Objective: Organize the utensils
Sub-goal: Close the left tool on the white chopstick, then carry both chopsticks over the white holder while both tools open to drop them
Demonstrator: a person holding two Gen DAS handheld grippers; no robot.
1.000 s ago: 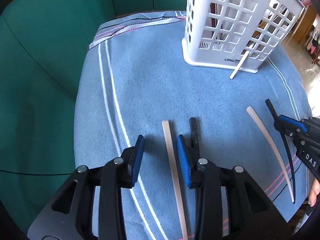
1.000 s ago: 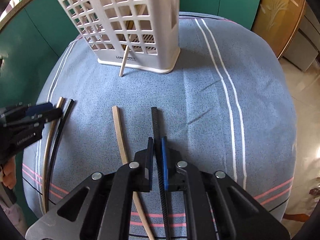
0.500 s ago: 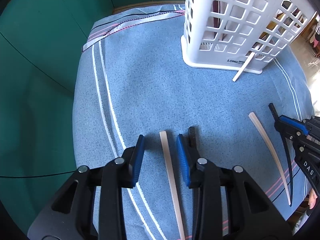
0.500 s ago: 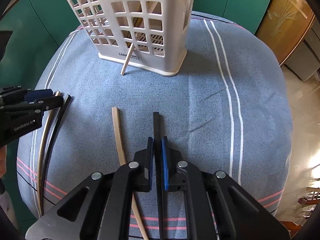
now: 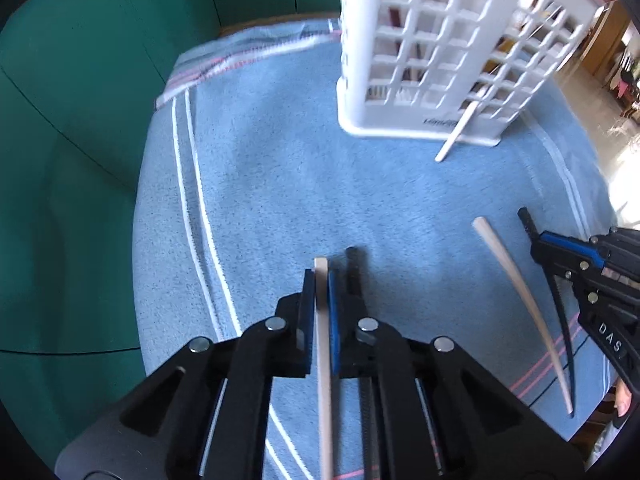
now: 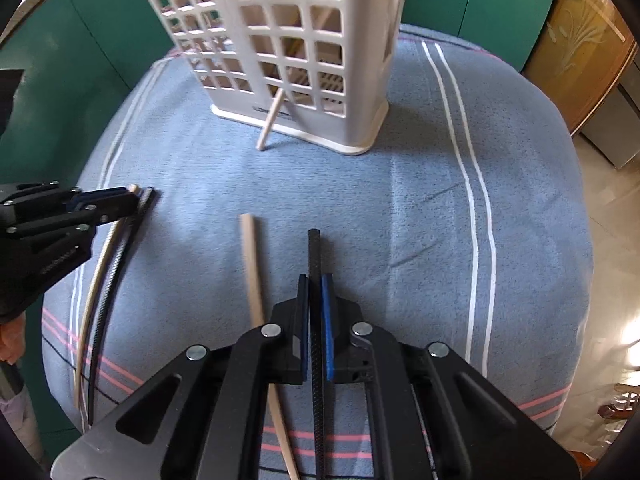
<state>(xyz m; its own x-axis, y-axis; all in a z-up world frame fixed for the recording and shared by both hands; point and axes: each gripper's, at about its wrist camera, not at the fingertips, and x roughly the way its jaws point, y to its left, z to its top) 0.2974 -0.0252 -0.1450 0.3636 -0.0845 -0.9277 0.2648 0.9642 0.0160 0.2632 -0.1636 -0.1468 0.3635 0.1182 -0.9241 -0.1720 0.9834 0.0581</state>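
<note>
A pale chopstick point(image 5: 321, 292) is clamped between the blue pads of the left hand-held gripper point(image 5: 320, 280), whose jaws are closing on it; its tip projects just past the fingertips. A black chopstick point(image 5: 353, 276) lies just beside it on the blue striped cloth point(image 5: 280, 184) that covers the surface.

A second black chopstick point(image 6: 314, 264) is gripped between the nearly closed jaws of the right hand-held gripper point(image 6: 316, 284), with its tip extending forward beyond the pads. A second pale chopstick point(image 6: 252, 272) lies on the cloth just to the left of that gripper.

Both hand-held grippers are pointed steeply downward at the cloth, side by side and well apart.

A white lattice basket point(image 5: 444, 40) stands upright at the far end of the cloth. One pale stick point(image 5: 458, 132) protrudes through a low opening in its wall, with the outer end resting on the cloth.
</note>
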